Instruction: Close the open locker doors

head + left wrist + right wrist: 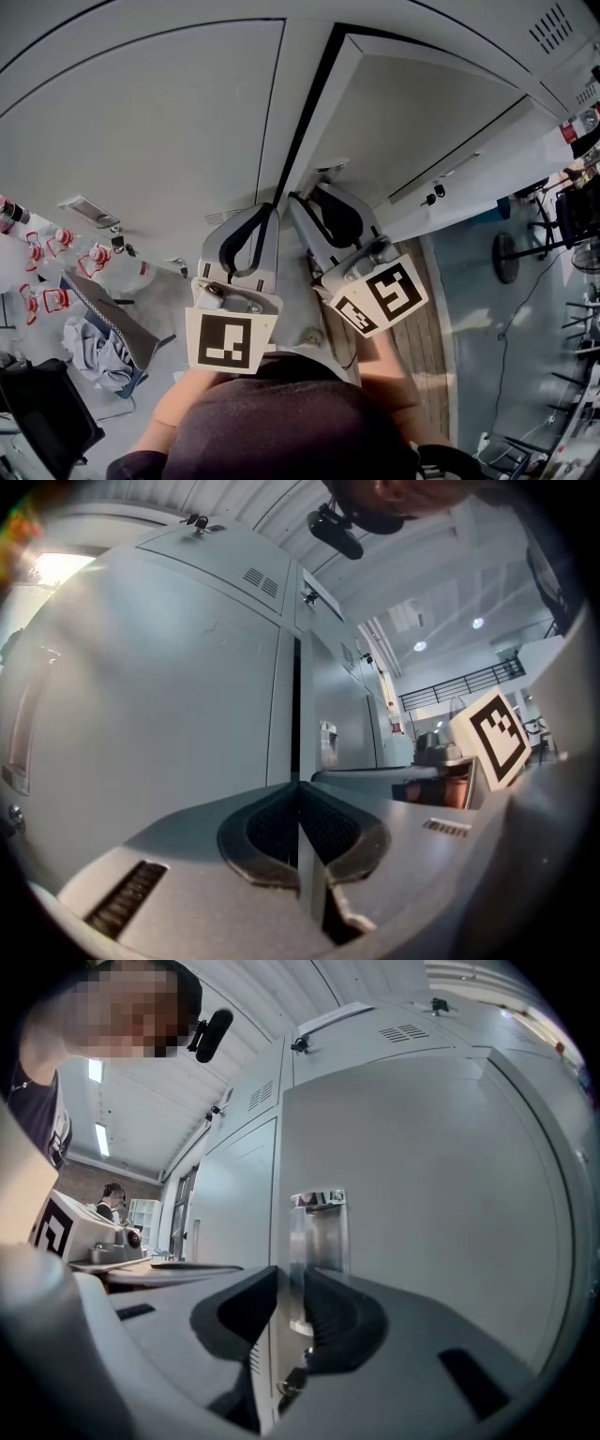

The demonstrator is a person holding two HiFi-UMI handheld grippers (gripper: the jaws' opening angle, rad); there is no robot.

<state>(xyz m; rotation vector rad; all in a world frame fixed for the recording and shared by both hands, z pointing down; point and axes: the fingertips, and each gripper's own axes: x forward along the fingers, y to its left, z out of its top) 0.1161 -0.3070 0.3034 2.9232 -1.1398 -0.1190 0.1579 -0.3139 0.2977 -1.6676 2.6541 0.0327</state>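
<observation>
Work remains: the pale grey metal locker door [422,122] at one o'clock stands ajar. The right gripper's [291,1288] fingers straddle its chrome handle [319,1227], not clamped; the left gripper's [299,794] fingers are clenched, empty.

Two grippers [266,210] [315,193], one ajar locker door [422,122]

Pale grey locker doors [150,131]
</observation>
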